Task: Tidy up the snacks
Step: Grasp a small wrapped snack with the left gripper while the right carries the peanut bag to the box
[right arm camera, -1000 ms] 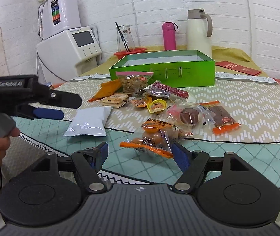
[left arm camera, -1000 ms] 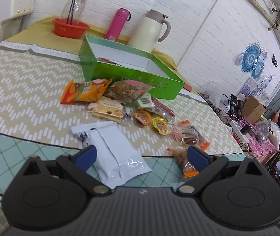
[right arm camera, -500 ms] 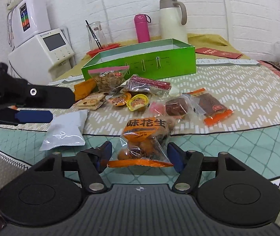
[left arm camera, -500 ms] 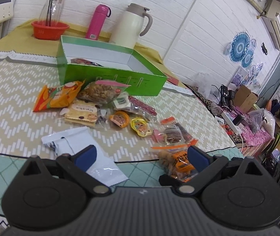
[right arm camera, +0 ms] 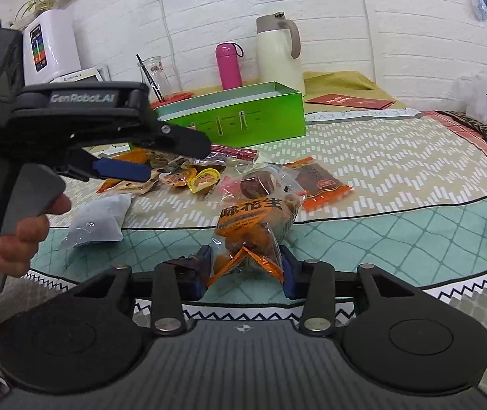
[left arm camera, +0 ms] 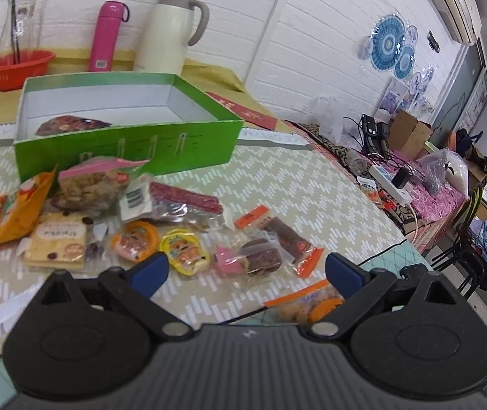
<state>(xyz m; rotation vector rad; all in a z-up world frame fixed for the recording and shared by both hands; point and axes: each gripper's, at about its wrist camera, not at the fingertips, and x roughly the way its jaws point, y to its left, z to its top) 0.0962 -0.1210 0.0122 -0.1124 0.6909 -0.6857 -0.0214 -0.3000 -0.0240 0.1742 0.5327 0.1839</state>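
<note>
My right gripper (right arm camera: 245, 264) is closing, and its blue pads press both sides of an orange peanut bag (right arm camera: 250, 229), crumpling the bag's lower seam; the same bag (left arm camera: 308, 304) shows in the left wrist view. My left gripper (left arm camera: 247, 273) is open and empty, hovering over the loose snack pile: a dark cake pack (left arm camera: 257, 256), two jelly cups (left arm camera: 183, 251), a cracker pack (left arm camera: 59, 242) and an orange bag (left arm camera: 14, 212). From the right wrist view the left gripper (right arm camera: 161, 157) is at the left, a hand on its handle. Behind the pile, the open green box (left arm camera: 124, 143) holds one dark snack (left arm camera: 69, 126).
A white pouch (right arm camera: 100, 218) lies left of the peanut bag. Behind the box stand a cream jug (left arm camera: 171, 30), a pink bottle (left arm camera: 107, 34) and a red basket (left arm camera: 19, 71). A red envelope (right arm camera: 349, 100) lies at the back right. The table's right edge (left arm camera: 411, 239) borders clutter.
My left gripper swung right, from over the white pouch to over the snack pile. My right gripper moved up to the peanut bag and its jaws narrowed onto it.
</note>
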